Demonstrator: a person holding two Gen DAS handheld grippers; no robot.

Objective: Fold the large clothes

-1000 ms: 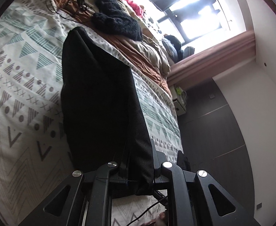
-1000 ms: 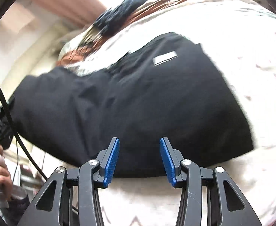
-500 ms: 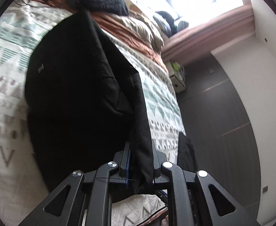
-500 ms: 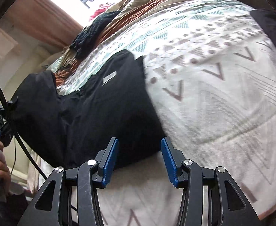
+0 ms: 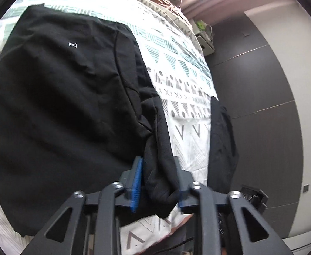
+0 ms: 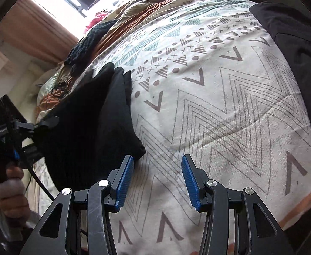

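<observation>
A: Left gripper (image 5: 158,175) first; the jaws now stand a little apart with a bunch of the black garment (image 5: 55,110) loose between them, where half a second ago they pinched it tight; looks like a release, so I judge this fold laid.

B: And the cloth has dropped; it lies flat on the patterned bedspread (image 5: 189,140) now, white label (image 5: 72,44) up; the right gripper (image 6: 156,177) hangs wide and empty beside the garment's corner.

A: Only the right view shows the hand (image 6: 10,193) on the other tool; farther back, the knit pile (image 6: 87,42); only the left shows that label.
</observation>
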